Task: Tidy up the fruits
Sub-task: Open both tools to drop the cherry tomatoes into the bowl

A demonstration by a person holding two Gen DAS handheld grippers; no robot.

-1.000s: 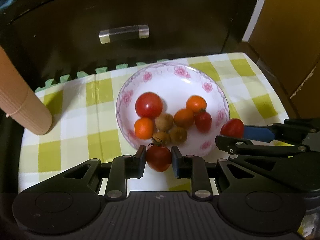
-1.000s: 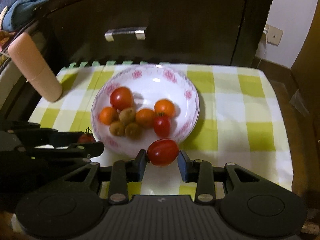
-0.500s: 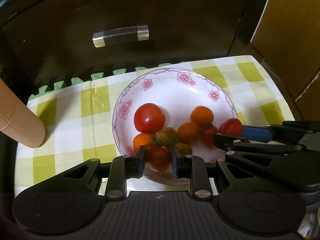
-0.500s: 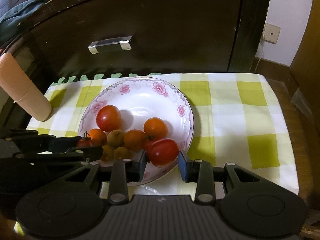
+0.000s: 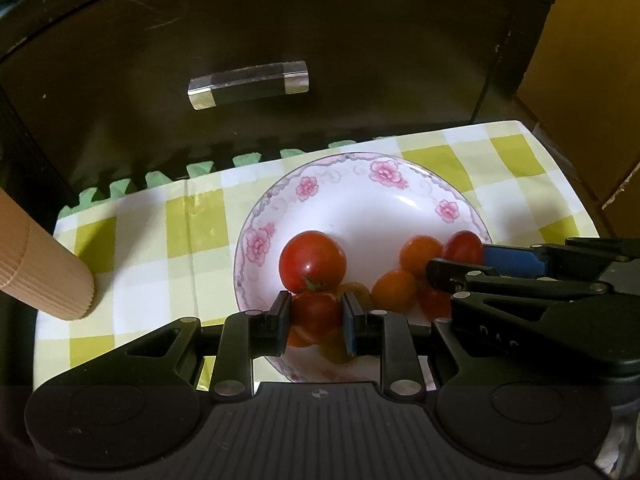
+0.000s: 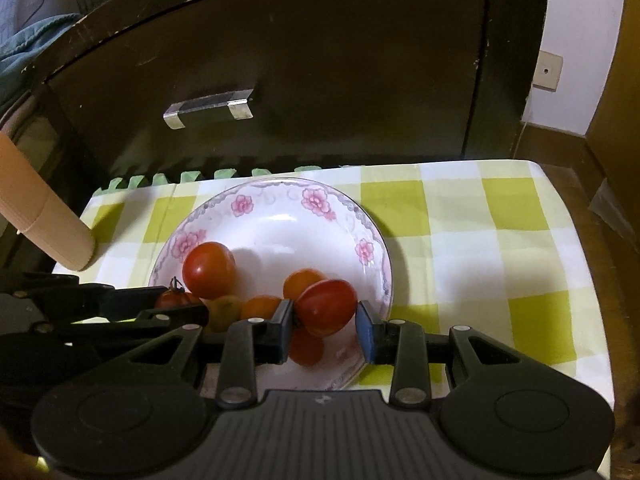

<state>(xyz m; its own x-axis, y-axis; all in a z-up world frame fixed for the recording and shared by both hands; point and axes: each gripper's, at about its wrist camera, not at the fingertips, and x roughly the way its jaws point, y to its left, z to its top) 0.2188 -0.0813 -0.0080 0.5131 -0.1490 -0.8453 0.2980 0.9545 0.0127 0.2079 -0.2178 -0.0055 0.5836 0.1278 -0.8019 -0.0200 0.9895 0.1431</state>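
A yellow-and-white checked cloth [image 6: 460, 240] covers the worktop before a dark wooden drawer front [image 6: 300, 80]. The left hand-held gripper [image 5: 316, 318] clamps a small stemmed red tomato [image 5: 316, 314] over the floral white porcelain bowl [image 5: 360, 200]. The right hand-held gripper [image 6: 325, 320] stands slightly apart around an oval red tomato [image 6: 326, 307].

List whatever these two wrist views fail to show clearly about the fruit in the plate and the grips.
- Left wrist view: the left hand-held gripper and its tomato hide the small fruits behind, so the plate's fruit count is unclear.
- Left wrist view: the right hand-held gripper covers the fruit under it.
- Right wrist view: the oval tomato is blurred; a gap shows at one pad, so whether it is released is uncertain.
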